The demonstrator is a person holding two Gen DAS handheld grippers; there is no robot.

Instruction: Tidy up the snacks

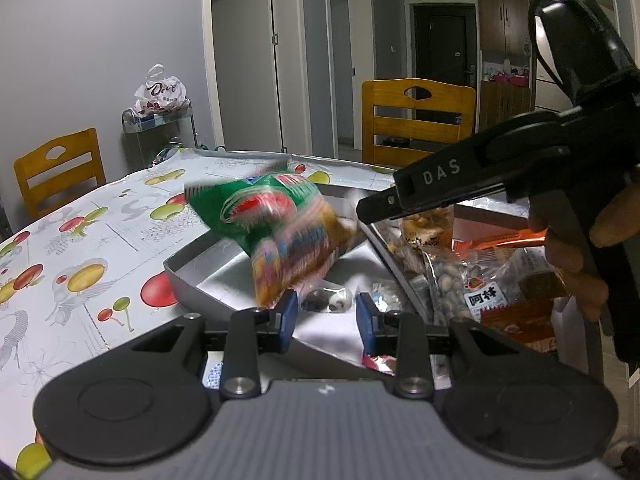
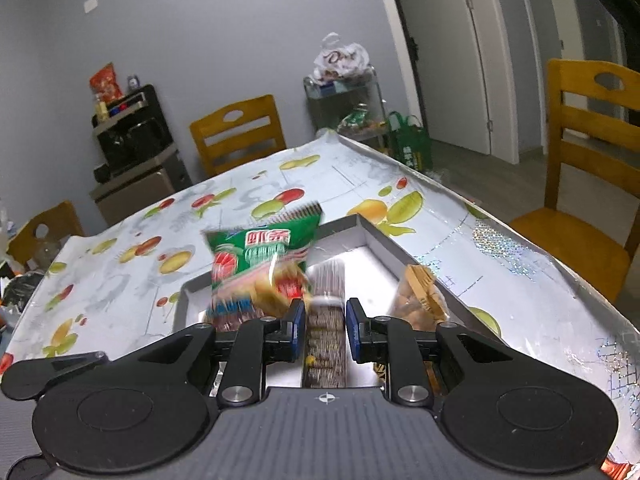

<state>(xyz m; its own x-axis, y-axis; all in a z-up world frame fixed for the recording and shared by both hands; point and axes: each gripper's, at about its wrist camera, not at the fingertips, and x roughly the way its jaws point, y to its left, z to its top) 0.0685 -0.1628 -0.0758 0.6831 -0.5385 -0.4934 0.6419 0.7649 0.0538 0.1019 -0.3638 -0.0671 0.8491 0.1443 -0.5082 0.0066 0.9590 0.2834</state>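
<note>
A green and red snack bag point(image 1: 280, 232) point(image 2: 260, 268) hangs blurred over the grey tray's point(image 1: 188, 280) point(image 2: 376, 236) left compartment. In the left wrist view my right gripper point(image 1: 362, 210) comes in from the right, its tip at the bag's right edge. In its own view the right gripper point(image 2: 325, 322) is shut on a brown striped strip of wrapper that seems to belong to the bag, which hangs left of its left finger. My left gripper point(image 1: 327, 318) is low at the tray's near edge, open, with nothing between its blue pads; small wrapped candies point(image 1: 328, 300) lie beyond.
The right compartment holds several packets: a nut pack point(image 1: 460, 284), orange wrappers point(image 1: 504, 240) and a tan snack pack point(image 2: 420, 296). A hand point(image 1: 572, 268) holds the right gripper. Wooden chairs point(image 1: 416, 120) point(image 2: 240, 132) stand around the fruit-print tablecloth point(image 1: 80, 248). A cart point(image 1: 160, 120) is behind.
</note>
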